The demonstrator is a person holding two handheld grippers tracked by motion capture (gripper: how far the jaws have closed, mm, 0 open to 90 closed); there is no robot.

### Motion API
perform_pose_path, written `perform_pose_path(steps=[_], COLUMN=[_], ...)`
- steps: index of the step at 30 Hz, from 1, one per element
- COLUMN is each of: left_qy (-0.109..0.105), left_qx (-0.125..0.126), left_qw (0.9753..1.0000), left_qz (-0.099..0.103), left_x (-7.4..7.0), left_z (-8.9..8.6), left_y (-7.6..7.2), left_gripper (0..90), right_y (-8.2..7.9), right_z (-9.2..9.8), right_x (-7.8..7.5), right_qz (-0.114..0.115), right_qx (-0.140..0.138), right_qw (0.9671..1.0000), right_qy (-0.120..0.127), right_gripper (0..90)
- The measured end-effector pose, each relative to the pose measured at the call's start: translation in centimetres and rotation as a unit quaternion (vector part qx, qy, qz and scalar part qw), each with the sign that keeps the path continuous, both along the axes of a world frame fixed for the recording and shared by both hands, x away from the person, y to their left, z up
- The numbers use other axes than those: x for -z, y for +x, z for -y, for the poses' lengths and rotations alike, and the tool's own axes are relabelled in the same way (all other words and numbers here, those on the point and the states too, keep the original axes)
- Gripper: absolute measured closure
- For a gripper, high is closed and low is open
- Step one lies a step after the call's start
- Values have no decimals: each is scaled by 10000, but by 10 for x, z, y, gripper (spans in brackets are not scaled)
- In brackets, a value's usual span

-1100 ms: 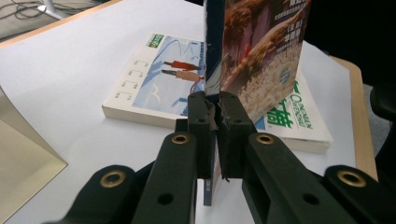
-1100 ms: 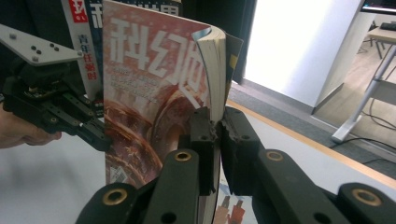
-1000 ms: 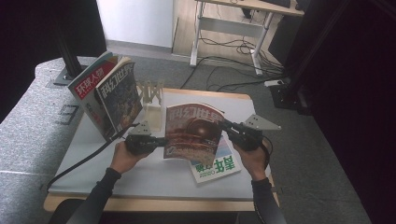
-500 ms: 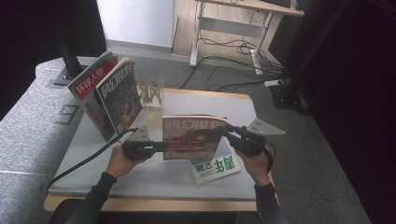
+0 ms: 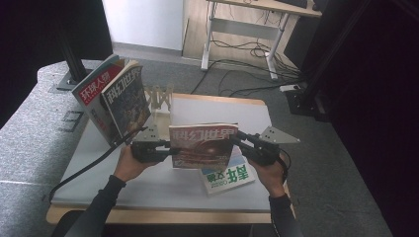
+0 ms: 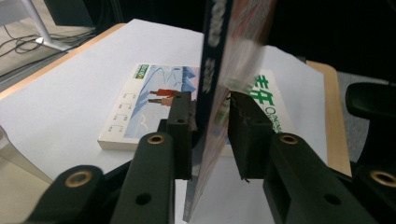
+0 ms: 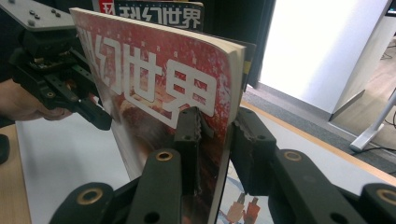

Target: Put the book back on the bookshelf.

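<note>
Red-covered magazine [image 5: 202, 146] is up off the tabletop [image 5: 148, 185], held upright between both grippers; I've got left gripper [image 5: 167, 150] pinching its left edge and right gripper [image 5: 236, 138] pinching the right edge; my read is two-sided hold keeps the floppy thing from sagging while it heads to the wooden rack [image 5: 159, 101]; two magazines [image 5: 111, 98] already lean there at the left, so likely the same slot row; green-and-white book [image 5: 228, 175] lies flat just below the held one, untouched.

Left gripper view: jaws clamped on the spine edge [image 6: 208, 93], dark blue spine edge-on, cover blurred; flat book's back side with the mountain picture [image 6: 154, 100] shows here, high view can't give that.

Right gripper view: jaws closed on the page edge [image 7: 224, 116], cover lettering readable, left gripper [image 7: 100, 119] visible gripping the far side; high view alone shows the rack and clearance to it.
</note>
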State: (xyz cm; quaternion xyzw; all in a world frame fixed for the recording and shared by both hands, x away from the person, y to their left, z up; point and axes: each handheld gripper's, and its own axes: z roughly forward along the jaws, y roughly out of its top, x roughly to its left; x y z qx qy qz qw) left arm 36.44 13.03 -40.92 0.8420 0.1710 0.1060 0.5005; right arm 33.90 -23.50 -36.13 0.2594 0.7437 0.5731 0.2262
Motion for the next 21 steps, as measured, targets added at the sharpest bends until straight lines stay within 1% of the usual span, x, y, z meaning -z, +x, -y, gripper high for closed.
perform_pose_path(steps=[2,4,6,10,14,16,21], left_qy=[39,29,-6,8,-94,-155,-117], left_qx=[40,76,102,100,135,157,154], left_qw=[10000,10000,9999,9999,9998,9997,9998], left_qz=[-4,0,14,78,109,79,85], left_x=[-3,-6,-11,-24,-37,-43,-56], left_z=[1,2,3,5,7,8,13], left_y=[2,3,4,5,6,7,9], left_gripper=[694,690,685,680,672,666,657], right_y=[0,1,1,0,1,1,2], right_z=[1,2,2,1,2,2,1], right_x=[0,1,0,-1,-1,-1,-2], right_qz=[-14,-48,-48,-23,-27,-29,-20], right_qx=[22,27,41,62,90,99,121], right_qw=[10000,10000,10000,10000,10000,9999,9999], right_qy=[7,46,23,-2,-1,1,-9], right_gripper=[705,705,705,707,707,707,706])
